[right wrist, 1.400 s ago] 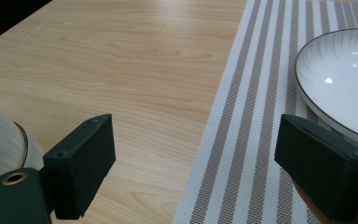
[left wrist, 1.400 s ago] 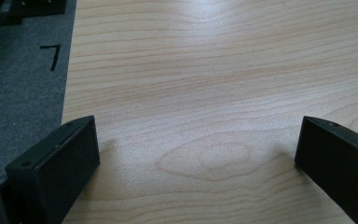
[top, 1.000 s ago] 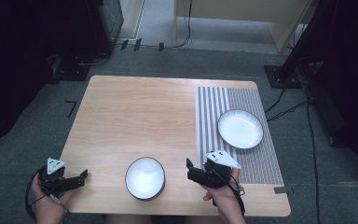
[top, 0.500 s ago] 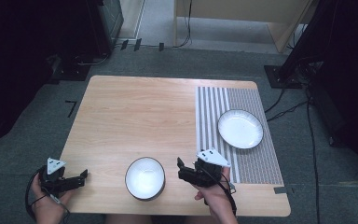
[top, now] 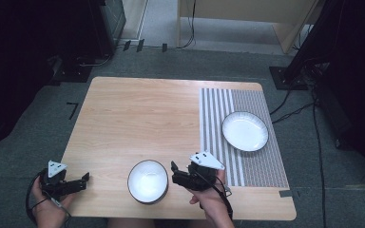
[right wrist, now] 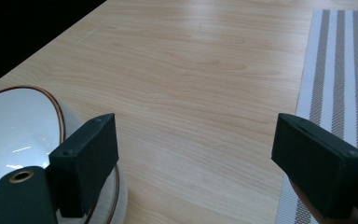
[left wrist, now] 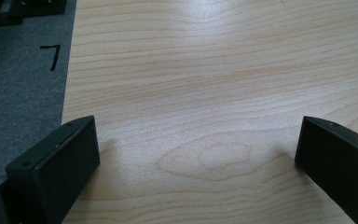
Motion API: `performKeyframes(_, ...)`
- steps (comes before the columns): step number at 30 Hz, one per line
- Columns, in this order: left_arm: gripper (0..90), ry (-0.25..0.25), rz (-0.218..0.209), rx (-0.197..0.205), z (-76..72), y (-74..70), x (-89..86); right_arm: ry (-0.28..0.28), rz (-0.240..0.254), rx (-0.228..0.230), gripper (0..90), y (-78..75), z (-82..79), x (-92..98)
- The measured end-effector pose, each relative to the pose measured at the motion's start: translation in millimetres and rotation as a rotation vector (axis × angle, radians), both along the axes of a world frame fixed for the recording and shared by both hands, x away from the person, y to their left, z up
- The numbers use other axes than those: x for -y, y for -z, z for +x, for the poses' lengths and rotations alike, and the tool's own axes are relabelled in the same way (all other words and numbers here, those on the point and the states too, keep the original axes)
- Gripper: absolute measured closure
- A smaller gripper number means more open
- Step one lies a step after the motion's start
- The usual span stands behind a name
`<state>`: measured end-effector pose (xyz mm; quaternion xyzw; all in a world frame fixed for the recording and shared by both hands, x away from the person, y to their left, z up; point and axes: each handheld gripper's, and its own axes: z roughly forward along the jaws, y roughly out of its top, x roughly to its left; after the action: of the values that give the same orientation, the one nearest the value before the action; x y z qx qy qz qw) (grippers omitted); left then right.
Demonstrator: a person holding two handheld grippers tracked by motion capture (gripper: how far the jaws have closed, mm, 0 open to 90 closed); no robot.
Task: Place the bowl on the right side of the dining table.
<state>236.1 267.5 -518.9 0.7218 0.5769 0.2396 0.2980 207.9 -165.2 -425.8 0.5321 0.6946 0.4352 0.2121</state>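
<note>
The right claw point(top: 175, 173) is hovering low in the frame's bottom center, released, with nothing between its jaws, just right of the white bowl point(top: 147, 181). In the right gripper view, the bowl point(right wrist: 14, 135) is sitting at the lower left, beside the left jaw. The left claw point(top: 83, 179) is resting at the bottom left corner of the bench point(top: 138, 118), also released and empty. A white plate point(top: 244, 131) is lying on the striped mat point(top: 261, 166) at right, well apart from the bowl.
</note>
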Motion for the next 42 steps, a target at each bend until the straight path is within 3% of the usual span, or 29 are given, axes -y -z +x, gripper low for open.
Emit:
performKeyframes(11,0.0,0.000,0.000,0.000,0.0,0.0,0.0,-0.019,-0.007,-0.010,15.2,3.8,0.0,-15.0)
performKeyframes(19,0.0,0.000,0.000,0.000,0.0,0.0,0.0,-0.008,0.023,-0.004,15.2,0.4,-1.5,-14.7)
performKeyframes(26,0.0,0.000,0.000,0.000,0.0,0.0,0.0,-0.035,0.042,0.011,15.2,-6.9,-4.7,-22.1)
performKeyframes(38,0.0,0.000,0.000,0.000,0.0,0.0,0.0,-0.098,0.025,-0.027,15.7,7.3,-2.7,-49.1)
performKeyframes(40,0.0,0.000,0.000,0.000,0.0,0.0,0.0,-0.102,0.012,-0.046,22.4,12.0,-2.1,-56.9)
performKeyframes(42,0.0,0.000,0.000,0.000,0.0,0.0,0.0,-0.102,0.009,-0.051,23.2,13.8,-1.8,-59.5)
